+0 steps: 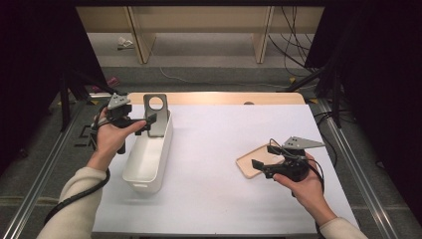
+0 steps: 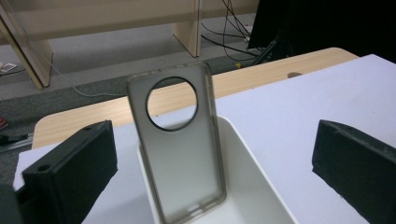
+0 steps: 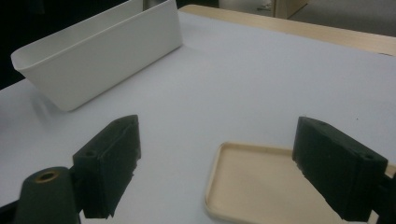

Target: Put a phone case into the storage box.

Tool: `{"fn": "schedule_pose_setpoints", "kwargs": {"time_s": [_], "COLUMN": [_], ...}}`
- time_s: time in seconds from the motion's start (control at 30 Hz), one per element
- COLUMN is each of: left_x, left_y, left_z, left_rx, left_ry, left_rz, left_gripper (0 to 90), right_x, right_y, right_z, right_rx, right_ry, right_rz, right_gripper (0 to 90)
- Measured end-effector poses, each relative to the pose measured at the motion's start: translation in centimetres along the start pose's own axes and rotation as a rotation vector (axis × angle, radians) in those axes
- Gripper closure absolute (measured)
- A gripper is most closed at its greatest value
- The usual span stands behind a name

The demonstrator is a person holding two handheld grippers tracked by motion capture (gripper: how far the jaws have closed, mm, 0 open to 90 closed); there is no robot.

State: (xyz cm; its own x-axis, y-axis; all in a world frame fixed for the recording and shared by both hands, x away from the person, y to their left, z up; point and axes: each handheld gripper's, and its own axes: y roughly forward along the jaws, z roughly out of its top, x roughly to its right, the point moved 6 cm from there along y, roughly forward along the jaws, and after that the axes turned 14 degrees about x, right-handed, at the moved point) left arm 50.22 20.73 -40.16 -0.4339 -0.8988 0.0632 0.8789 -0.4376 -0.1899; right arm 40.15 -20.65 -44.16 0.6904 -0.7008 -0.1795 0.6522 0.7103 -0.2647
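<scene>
High view: your left gripper (image 1: 142, 121) sits at the far end of the white bin (image 1: 148, 158), jaws spread wide, released. The grey phone case (image 1: 156, 115) stands upright inside that bin, leaning on its far wall, untouched. Your right gripper (image 1: 260, 167), also open and empty, hovers over the beige tray (image 3: 252, 186) on the counter (image 1: 219, 149).

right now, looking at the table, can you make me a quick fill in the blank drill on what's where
1. The grey phone case stands upright inside the white ____, leaning on its far end wall.
2. The left gripper has its jaws ____, with nothing pressed between them.
3. The right gripper hovers over a shallow beige ____.
4. The phone case has a large ____ cutout near its top.

Missing words: bin; open; tray; round
</scene>
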Motion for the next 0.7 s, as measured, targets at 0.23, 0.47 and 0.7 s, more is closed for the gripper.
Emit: {"fn": "schedule_pose_setpoints", "kwargs": {"time_s": [0.23,0.47,0.7], "left_x": [2.8,5.3,7.4], "left_y": [-2.5,-5.2,-7.7], "left_z": [-1.3,-3.4,-5.0], "left_rx": [0.037,0.043,0.081], "left_ry": [-0.004,0.017,0.036], "left_rz": [-0.063,-0.122,-0.163], "left_gripper": [0.0,0.0,0.3], "right_x": [0.2,0.3,0.4], "right_y": [0.3,0.8,1.4], "right_z": [0.0,0.0,0.3], "right_rx": [-0.003,-0.01,-0.001], "right_ry": [0.003,0.002,-0.006], "right_rz": [-0.003,-0.001,0.005], "right_gripper": [16.3,16.3,16.3]}}
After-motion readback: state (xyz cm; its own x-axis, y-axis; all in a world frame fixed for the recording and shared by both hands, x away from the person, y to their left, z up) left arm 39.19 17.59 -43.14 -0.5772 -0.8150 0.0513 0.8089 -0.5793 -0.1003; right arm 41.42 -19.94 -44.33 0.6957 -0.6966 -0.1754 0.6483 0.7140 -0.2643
